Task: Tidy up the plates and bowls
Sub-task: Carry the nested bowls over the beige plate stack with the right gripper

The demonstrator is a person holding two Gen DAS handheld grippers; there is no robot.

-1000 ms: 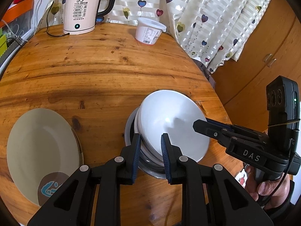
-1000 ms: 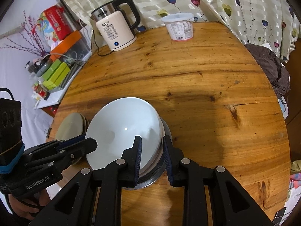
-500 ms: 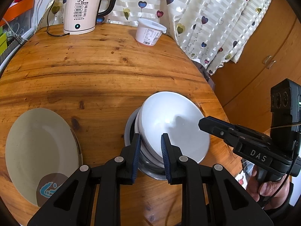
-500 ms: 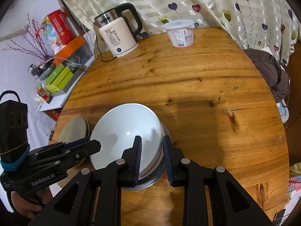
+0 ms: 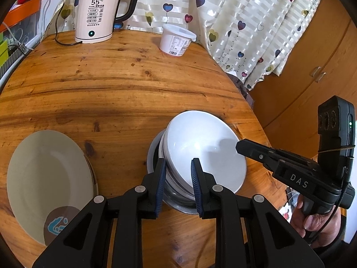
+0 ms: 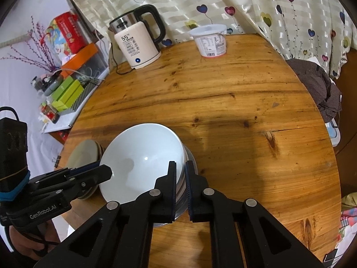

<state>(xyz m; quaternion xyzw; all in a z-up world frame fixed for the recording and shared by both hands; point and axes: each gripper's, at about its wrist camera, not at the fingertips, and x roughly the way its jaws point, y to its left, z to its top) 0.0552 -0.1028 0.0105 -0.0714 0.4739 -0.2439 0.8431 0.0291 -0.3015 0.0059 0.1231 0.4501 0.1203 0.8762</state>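
While our left gripper (image 5: 177,179) and right gripper (image 6: 180,184) straddle the stacked white ceramic bowls' (image 5: 200,147) rim on the round wooden bench (image 5: 111,84), whether the narrowly parted jaws grip it we cannot tell.

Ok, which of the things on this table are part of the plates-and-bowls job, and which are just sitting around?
Job items:
- white bowl, tilted on top of the bowl stack
- metal bowl at the stack's bottom
- beige plates
- left gripper and right gripper, both at the stack's rim

Lying about:
- kettle
- plastic tub
- wooden table
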